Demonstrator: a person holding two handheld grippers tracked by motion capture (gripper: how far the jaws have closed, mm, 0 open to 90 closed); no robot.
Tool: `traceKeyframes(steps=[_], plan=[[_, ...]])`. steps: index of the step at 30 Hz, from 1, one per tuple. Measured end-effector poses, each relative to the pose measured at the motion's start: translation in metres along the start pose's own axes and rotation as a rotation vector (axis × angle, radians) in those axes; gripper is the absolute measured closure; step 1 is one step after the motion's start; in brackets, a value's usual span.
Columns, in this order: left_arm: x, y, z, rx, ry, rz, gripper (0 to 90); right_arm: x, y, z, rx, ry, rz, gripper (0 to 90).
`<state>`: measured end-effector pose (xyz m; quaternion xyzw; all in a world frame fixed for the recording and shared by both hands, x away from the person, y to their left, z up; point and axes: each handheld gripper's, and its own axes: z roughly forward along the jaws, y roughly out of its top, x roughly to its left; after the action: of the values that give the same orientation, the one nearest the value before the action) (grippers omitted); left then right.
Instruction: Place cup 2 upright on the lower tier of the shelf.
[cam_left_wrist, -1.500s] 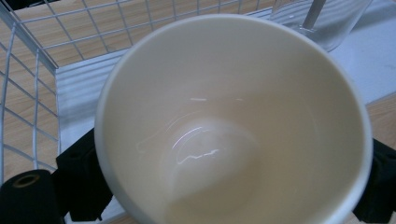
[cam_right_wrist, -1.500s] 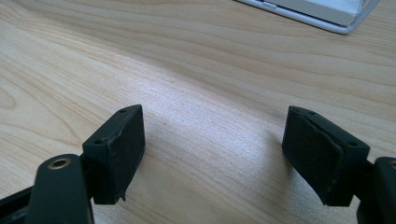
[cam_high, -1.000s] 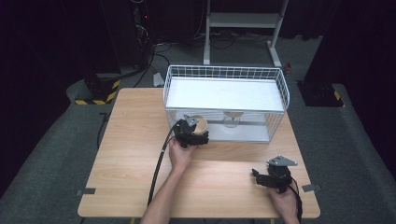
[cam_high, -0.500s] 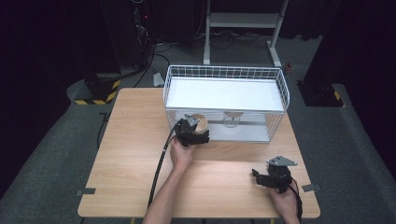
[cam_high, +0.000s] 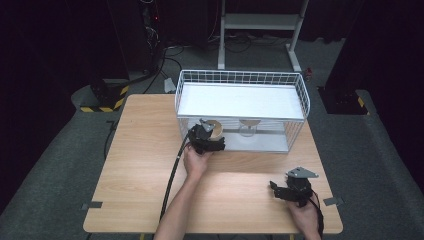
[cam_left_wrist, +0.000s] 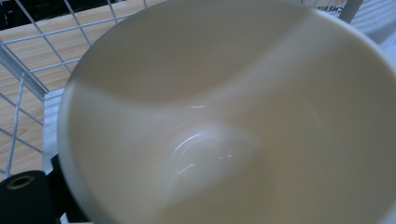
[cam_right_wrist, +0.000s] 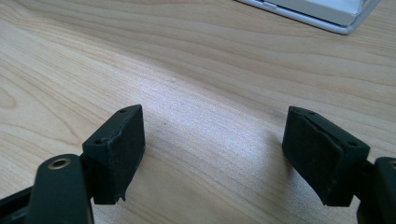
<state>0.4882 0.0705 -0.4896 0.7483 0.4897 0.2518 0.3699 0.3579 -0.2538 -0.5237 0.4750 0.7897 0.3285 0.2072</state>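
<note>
We carry a cup to the wire basket, and its rim is the hazard.
Our left gripper (cam_high: 209, 136) pinches the cream cup (cam_left_wrist: 233, 121) at the near wall of the wire basket (cam_high: 306, 102), by that wall's left end and level with the rim; a glass (cam_high: 246, 130) stands inside nearby. If we dip, the cup could knock the wire and slip. Our right gripper (cam_right_wrist: 212, 154) rests spread and empty on the table (cam_high: 145, 165), well in front of the basket.
</note>
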Motion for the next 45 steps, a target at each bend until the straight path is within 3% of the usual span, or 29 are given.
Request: traceKeyframes(steps=[2,6,7,11,12,15,16,17,19,23,25,26,29,34,37,41,45], plan=[[0.0,0.0,0.0,0.009,-0.019,-0.006,7.4,0.0,0.0,0.0,0.0,0.0,-0.002,21.6],[0.0,0.0,-0.001,0.001,-0.015,-0.001,6.9,0.0,0.0,0.0,0.0,0.0,-0.002,21.5],[0.001,0.0,-0.001,0.003,0.003,0.01,6.8,0.0,0.0,0.0,0.0,0.0,-0.002,21.5],[0.001,0.0,-0.001,0.004,-0.011,-0.004,4.4,0.0,0.0,0.0,0.0,0.001,-0.003,21.5],[0.003,0.0,-0.004,0.01,0.037,0.019,3.6,0.0,0.0,0.0,0.0,0.0,-0.003,21.5],[0.005,0.0,-0.005,0.018,0.025,0.013,2.5,0.0,0.0,0.0,0.0,0.0,-0.002,21.5],[0.006,-0.001,-0.005,0.019,-0.014,-0.012,2.5,0.0,0.0,0.0,0.0,0.0,-0.003,21.5],[0.006,-0.001,-0.006,0.031,-0.028,-0.015,1.8,0.0,0.0,0.0,0.0,0.0,-0.002,21.5],[0.007,-0.001,-0.005,0.03,-0.031,-0.027,0.8,0.0,0.0,0.0,0.0,0.0,-0.003,21.6],[0.007,-0.001,-0.008,0.039,-0.012,-0.009,0.7,0.0,0.0,0.0,0.0,0.0,-0.003,21.6],[0.006,-0.002,-0.008,0.054,-0.005,0.008,1.1,0.0,0.0,0.0,0.0,0.0,-0.002,21.5],[0.005,-0.004,-0.007,0.051,-0.019,-0.006,1.5,0.0,0.0,0.0,0.0,0.0,-0.002,21.5],[0.007,-0.005,-0.009,0.053,0.001,0.026,3.0,0.0,0.0,0.0,0.0,0.0,-0.003,21.6],[0.005,-0.008,-0.013,0.042,-0.003,0.004,6.1,0.0,0.0,0.0,-0.001,0.0,-0.005,21.5],[0.005,-0.01,-0.015,0.042,-0.002,0.015,8.3,0.0,0.0,0.0,-0.001,-0.001,-0.006,21.5],[0.004,-0.015,-0.017,0.039,-0.017,-0.018,10.3,0.0,0.0,0.0,-0.001,-0.001,-0.006,21.5],[0.005,-0.017,-0.019,0.044,-0.012,-0.006,12.0,0.0,0.0,0.0,-0.001,-0.001,-0.006,21.5]])
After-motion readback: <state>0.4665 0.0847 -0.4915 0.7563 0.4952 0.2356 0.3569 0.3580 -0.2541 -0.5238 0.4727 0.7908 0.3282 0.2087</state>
